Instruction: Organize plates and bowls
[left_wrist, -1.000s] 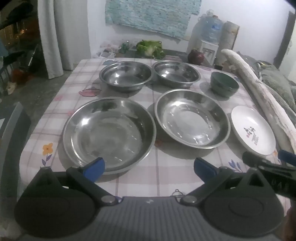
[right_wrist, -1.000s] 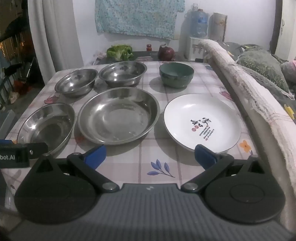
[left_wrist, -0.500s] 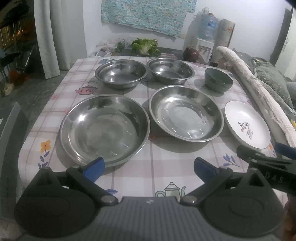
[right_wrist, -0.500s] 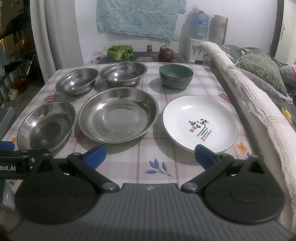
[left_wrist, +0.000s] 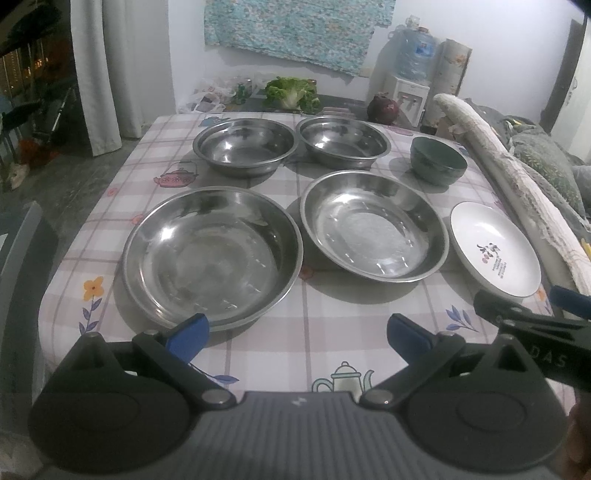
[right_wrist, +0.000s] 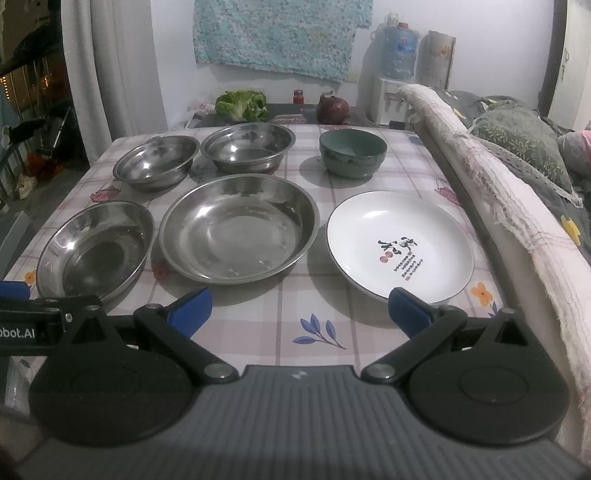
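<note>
Two wide steel plates sit in the near row: the left one (left_wrist: 212, 254) (right_wrist: 96, 249) and the middle one (left_wrist: 373, 225) (right_wrist: 240, 227). A white printed plate (left_wrist: 495, 249) (right_wrist: 400, 243) lies at the near right. Two steel bowls (left_wrist: 245, 146) (left_wrist: 343, 140) and a green ceramic bowl (left_wrist: 437, 160) (right_wrist: 352, 151) stand in the far row. My left gripper (left_wrist: 298, 334) is open and empty, above the table's near edge before the left steel plate. My right gripper (right_wrist: 299, 308) is open and empty, near the white plate's front rim.
The checked tablecloth (left_wrist: 332, 332) covers the table. A cloth-draped rail (right_wrist: 491, 184) runs along the right side. Lettuce (left_wrist: 291, 92), a dark red round object (right_wrist: 334, 109) and a water dispenser (left_wrist: 406, 88) stand behind the table. A chair back (left_wrist: 22, 258) is at left.
Both grippers have drawn back a little from the table and risen slightly, so the dishes look farther away. Nothing on the table has moved.
</note>
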